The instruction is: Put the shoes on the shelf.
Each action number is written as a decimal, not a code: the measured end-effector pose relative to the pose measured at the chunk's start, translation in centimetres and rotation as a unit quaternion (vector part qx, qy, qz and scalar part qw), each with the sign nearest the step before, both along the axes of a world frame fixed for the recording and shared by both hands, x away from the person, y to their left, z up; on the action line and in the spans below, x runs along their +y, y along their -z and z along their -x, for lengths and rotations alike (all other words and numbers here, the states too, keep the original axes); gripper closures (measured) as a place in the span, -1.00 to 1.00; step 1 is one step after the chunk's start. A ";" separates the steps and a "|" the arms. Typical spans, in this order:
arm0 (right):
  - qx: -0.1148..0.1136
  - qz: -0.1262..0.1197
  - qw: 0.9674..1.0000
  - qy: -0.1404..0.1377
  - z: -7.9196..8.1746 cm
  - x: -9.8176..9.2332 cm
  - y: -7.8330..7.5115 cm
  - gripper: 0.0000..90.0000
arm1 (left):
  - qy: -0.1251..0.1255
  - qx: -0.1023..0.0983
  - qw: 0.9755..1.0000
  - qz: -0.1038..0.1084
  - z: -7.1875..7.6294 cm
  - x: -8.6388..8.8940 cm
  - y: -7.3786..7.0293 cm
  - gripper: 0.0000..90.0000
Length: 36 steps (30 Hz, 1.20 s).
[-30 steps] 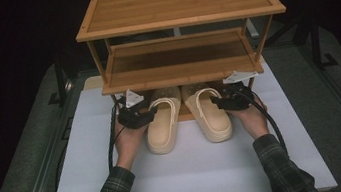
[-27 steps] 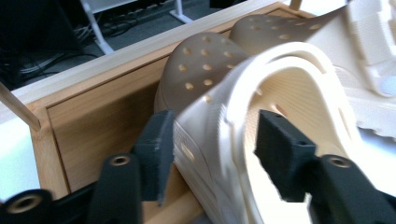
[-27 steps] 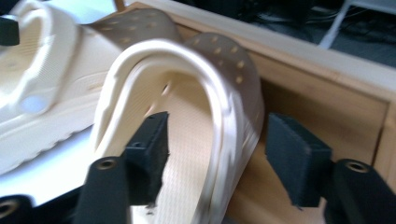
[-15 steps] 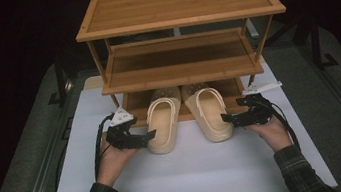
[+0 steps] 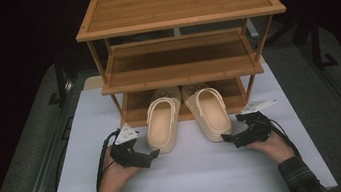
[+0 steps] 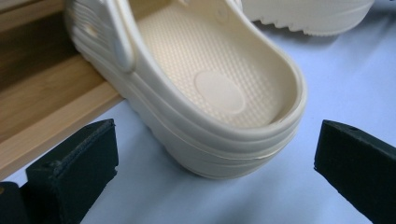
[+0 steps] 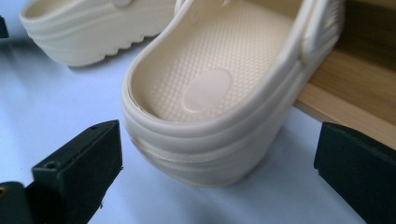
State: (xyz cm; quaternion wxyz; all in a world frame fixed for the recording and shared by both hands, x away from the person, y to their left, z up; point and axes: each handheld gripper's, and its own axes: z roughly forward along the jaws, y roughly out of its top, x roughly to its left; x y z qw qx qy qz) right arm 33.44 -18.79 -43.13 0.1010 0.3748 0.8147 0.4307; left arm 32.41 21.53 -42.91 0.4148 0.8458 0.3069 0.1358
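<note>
Two cream clogs lie side by side on the white table top (image 5: 184,175), toes tucked under the bottom shelf of the wooden rack (image 5: 178,21), heels toward me. Each one's long axis runs from me toward the rack; the left clog (image 5: 162,122) leans its heel slightly left, the right clog (image 5: 210,113) slightly right. My left gripper (image 5: 152,155) sits just behind the left heel, my right gripper (image 5: 226,138) just behind the right heel. Both have just been opening: the jaws now stand wide apart with nothing between them, each heel lying just ahead of the tips, untouched. The rack has three shelves. Two grippers, two clogs, one rack
</note>
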 end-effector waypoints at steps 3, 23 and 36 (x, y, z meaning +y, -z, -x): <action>0.002 0.010 1.000 -0.008 -0.1 0.4 0.4 -0.98 | 0.006 0.010 1.000 -0.012 0.0 -0.3 0.6 -1.00; -0.001 0.020 1.000 -0.009 -1.4 2.5 1.0 -0.98 | -0.002 -0.005 1.000 -0.003 -2.1 -2.8 0.9 -1.00; -0.001 0.008 1.000 -0.010 -2.2 5.0 1.0 -0.97 | -0.004 -0.010 1.000 0.013 -3.1 -5.2 0.8 -1.00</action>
